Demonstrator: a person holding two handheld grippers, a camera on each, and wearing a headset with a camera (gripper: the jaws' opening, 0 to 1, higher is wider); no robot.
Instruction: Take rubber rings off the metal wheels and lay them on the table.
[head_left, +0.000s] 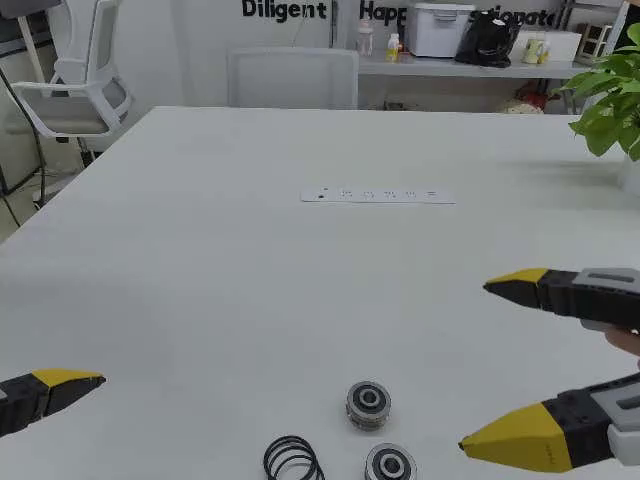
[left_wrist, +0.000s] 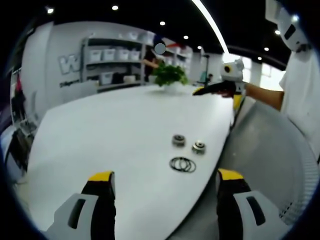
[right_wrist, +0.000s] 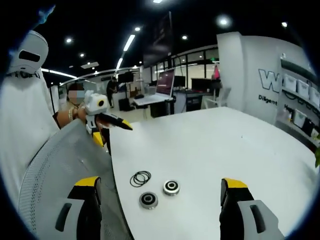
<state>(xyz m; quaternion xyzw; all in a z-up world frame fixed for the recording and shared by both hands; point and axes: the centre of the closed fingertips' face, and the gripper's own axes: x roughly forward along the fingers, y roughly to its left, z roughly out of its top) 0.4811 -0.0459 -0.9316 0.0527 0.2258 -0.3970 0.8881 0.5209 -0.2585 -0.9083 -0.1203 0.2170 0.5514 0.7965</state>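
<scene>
Seen from the head view, the right claw (head_left: 474, 367) hovered over the desk (head_left: 250, 270) at the right end of its near edge. Its jaws were spread wide with nothing between them. Only one yellow-tipped jaw of the left claw (head_left: 55, 388) reached in at the near left, so its gap could not be judged there. Between the claws, close to the near edge, sat one wheel (head_left: 369, 403), and a second wheel (head_left: 389, 465) sat just beside it, nearer the edge. The rings (head_left: 292, 460), a cluster of overlapping black loops, lay flat on the desk just left of the second wheel, touching neither. A power strip (head_left: 378, 195) lay mid-desk, and a plant (head_left: 610, 100) stood at the far right.

From the left gripper view, the left claw (left_wrist: 165, 176) gaped wide and held nothing. Ahead, the rings (left_wrist: 182, 164) lay by the desk (left_wrist: 110, 130) edge. One wheel (left_wrist: 178, 140) and the other wheel (left_wrist: 199, 147) sat just beyond them. The right claw (left_wrist: 216, 98) hung further along that edge, before the plant (left_wrist: 170, 75).

From the right gripper view, the right claw (right_wrist: 160, 182) was likewise wide open and empty. A wheel (right_wrist: 171, 187) and another wheel (right_wrist: 148, 199) sat near the desk (right_wrist: 225, 145) edge, with the rings (right_wrist: 140, 178) just past them. The left claw (right_wrist: 115, 132), jaws parted, hung beyond. Whether either wheel carried a ring was too small to tell.
</scene>
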